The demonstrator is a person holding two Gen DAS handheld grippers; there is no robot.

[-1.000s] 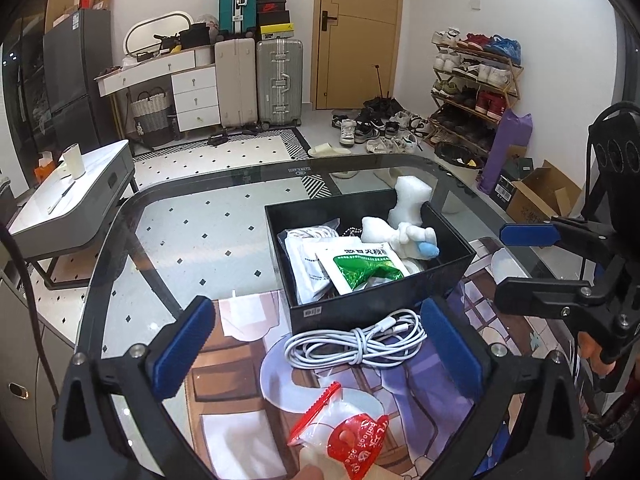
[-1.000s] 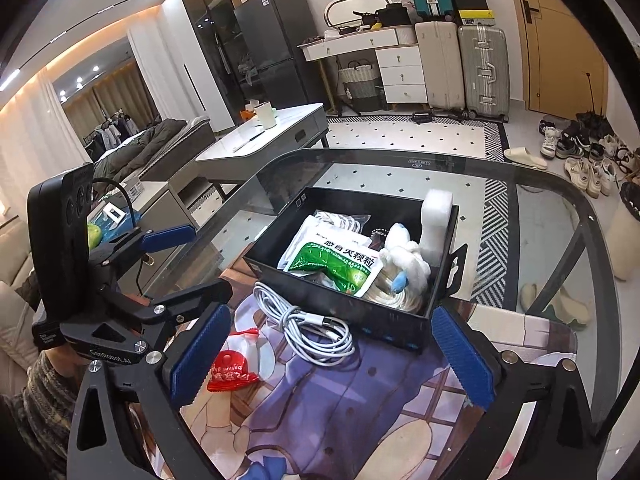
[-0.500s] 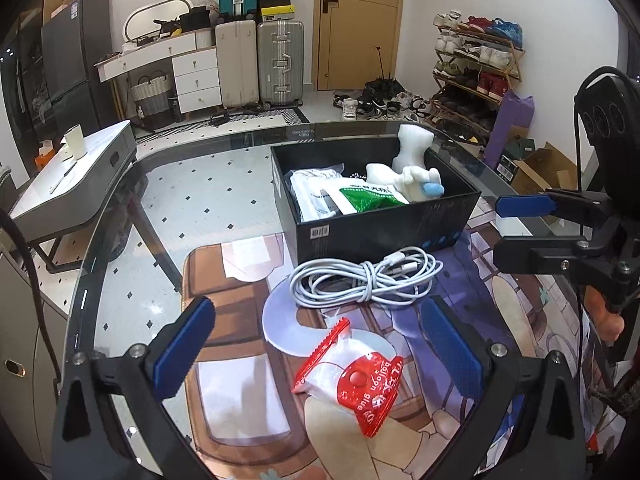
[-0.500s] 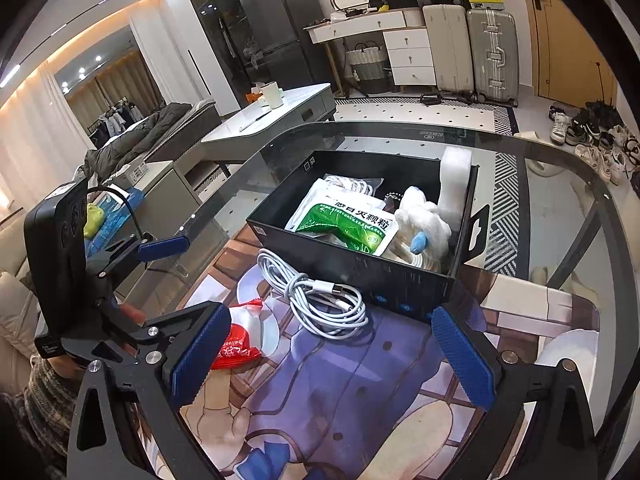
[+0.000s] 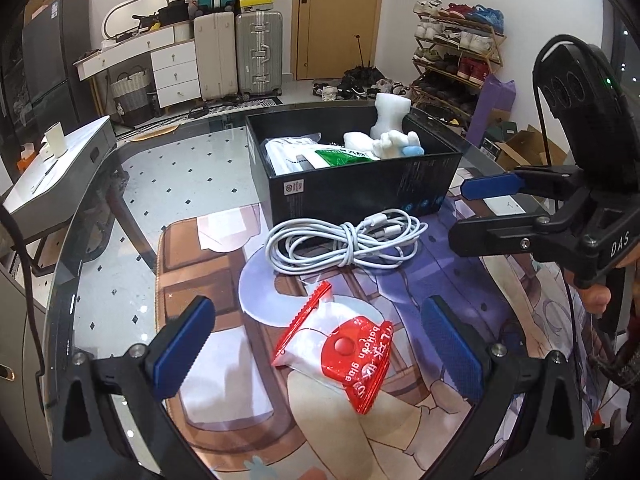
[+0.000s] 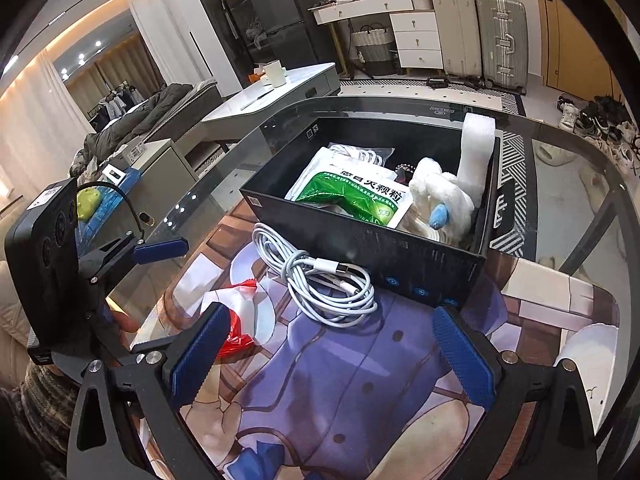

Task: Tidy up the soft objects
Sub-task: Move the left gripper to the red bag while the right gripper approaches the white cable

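Observation:
A red and clear plastic packet (image 5: 340, 344) lies on the printed mat, between the fingers of my open left gripper (image 5: 316, 344). It also shows in the right wrist view (image 6: 236, 320). A coiled white cable (image 5: 344, 240) (image 6: 320, 276) lies just in front of the black box (image 5: 360, 192) (image 6: 420, 272). The box holds a green and white pouch (image 6: 352, 196), a white plush toy (image 6: 436, 200) and a white foam piece (image 6: 476, 148). My right gripper (image 6: 328, 360) is open and empty, hovering over the mat near the cable and box.
The printed mat (image 5: 400, 420) covers a glass table (image 5: 100, 280) whose curved edge runs at the left. The right gripper's body (image 5: 560, 208) stands at the right of the left wrist view. Suitcases, a shoe rack and a low white table stand beyond.
My left gripper has pulled back and lowered, so the red packet now sits between its fingers. My right gripper has moved closer to the cable and box.

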